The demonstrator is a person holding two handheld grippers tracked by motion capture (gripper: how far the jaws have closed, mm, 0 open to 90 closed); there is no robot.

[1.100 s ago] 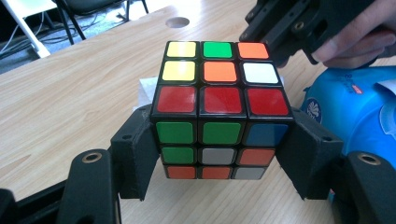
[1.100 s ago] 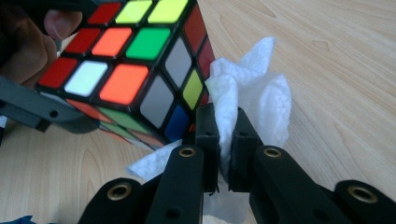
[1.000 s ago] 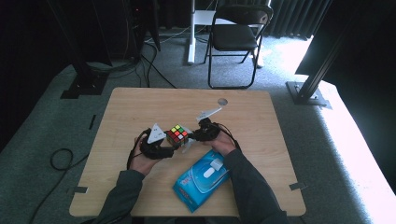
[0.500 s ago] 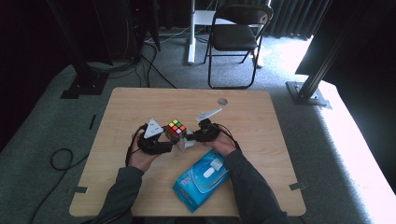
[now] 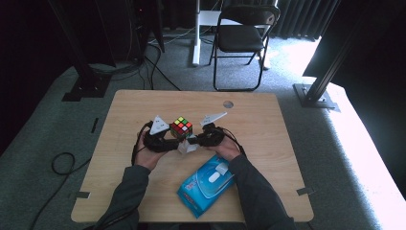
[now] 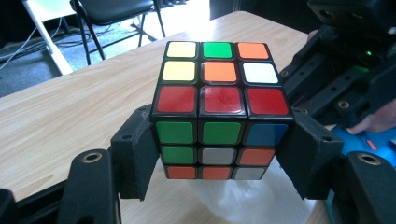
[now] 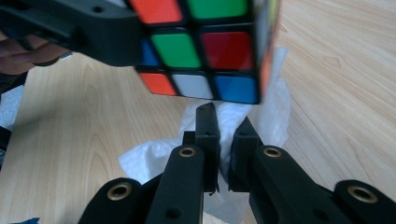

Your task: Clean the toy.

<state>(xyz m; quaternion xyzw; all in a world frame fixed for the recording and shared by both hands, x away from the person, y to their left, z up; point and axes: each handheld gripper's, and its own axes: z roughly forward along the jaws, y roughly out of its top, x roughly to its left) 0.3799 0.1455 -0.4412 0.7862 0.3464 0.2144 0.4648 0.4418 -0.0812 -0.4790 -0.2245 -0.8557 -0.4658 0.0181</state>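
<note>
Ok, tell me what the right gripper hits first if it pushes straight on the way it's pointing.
The right gripper, shut on a white wipe, points at the underside of the Rubik's cube that the left gripper holds. It would likely press the wipe against the cube first; depth is uncertain.

A light wooden table [image 5: 268, 124] carries a blue wet-wipe packet [image 5: 206, 184] near its front edge.

Wooden table [image 5: 268, 143], black folding chair [image 5: 242, 40], grey carpet [image 5: 43, 129], sunlit right side
</note>
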